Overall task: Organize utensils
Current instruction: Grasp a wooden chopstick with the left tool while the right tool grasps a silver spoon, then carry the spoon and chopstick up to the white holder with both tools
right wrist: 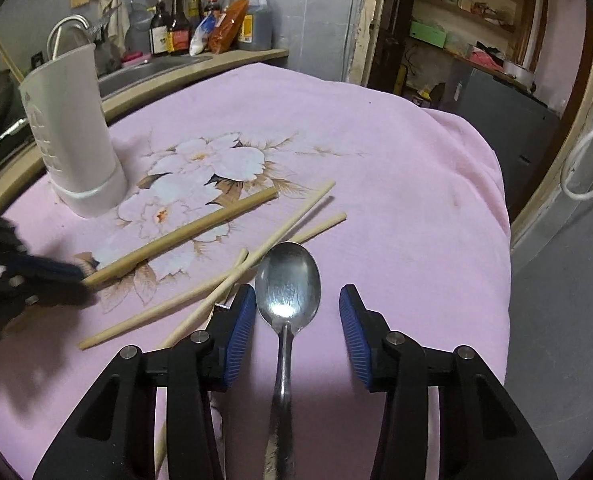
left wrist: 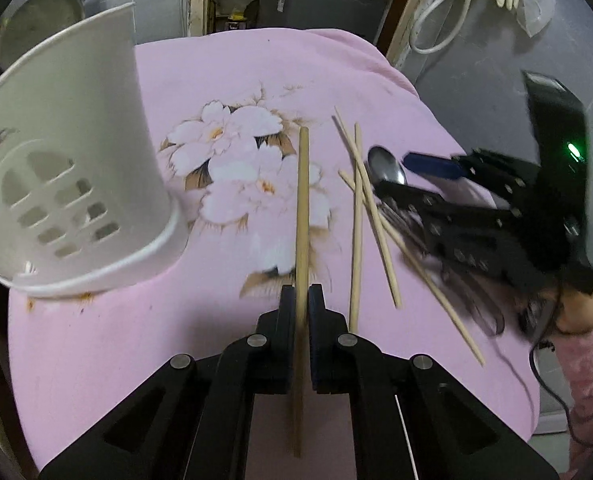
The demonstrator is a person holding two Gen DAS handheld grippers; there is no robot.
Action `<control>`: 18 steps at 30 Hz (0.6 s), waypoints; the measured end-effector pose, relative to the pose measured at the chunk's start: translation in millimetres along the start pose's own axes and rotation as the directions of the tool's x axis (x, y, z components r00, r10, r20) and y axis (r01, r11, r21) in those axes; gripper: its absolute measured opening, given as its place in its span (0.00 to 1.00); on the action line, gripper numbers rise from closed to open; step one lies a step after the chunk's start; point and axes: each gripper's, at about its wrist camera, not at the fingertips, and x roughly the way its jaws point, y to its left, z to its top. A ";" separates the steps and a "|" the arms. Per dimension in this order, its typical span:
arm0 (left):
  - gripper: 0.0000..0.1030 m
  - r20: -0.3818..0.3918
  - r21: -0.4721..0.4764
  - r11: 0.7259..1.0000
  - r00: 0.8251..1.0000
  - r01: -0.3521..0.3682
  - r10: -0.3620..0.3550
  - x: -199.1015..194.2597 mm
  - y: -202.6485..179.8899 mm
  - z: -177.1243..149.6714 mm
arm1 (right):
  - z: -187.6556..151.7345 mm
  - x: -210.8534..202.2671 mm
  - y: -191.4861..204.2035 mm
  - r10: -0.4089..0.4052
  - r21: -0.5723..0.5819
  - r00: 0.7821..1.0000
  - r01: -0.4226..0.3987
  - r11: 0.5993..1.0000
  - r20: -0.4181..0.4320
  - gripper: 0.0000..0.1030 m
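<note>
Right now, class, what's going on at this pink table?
A person is sorting utensils with a gripper in each hand. The left gripper is shut on a thick chopstick that lies on the pink cloth. The right gripper is open, with a metal spoon lying between its jaws, not yet gripped. Thinner chopsticks lie crossed beside the spoon. The white holder stands upright at the table's far left; nothing shows inside it.

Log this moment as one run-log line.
left gripper: shut on thick chopstick | right gripper: open, astride spoon | holder: upright
</note>
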 end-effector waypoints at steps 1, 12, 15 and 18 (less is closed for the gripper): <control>0.04 -0.003 0.011 1.000 1.000 -0.004 0.004 -1.7 -2.1 -0.7 | 1.4 2.3 0.7 -0.009 -0.001 1.000 0.009 1.000 -0.004 0.40; 0.25 0.024 0.127 0.986 0.994 -0.106 0.103 5.0 -19.0 19.1 | 2.4 6.9 -1.9 -0.001 0.021 1.000 0.002 1.000 -0.018 0.38; 0.25 0.000 0.122 0.985 0.992 -0.124 0.125 17.5 -15.3 35.3 | 2.9 7.7 -5.0 0.018 0.032 1.000 -0.018 0.999 -0.022 0.38; 0.25 -0.038 0.115 0.986 0.991 -0.123 0.128 35.1 -11.7 49.6 | 0.9 6.9 -4.3 -0.008 0.037 1.000 0.008 0.999 -0.006 0.31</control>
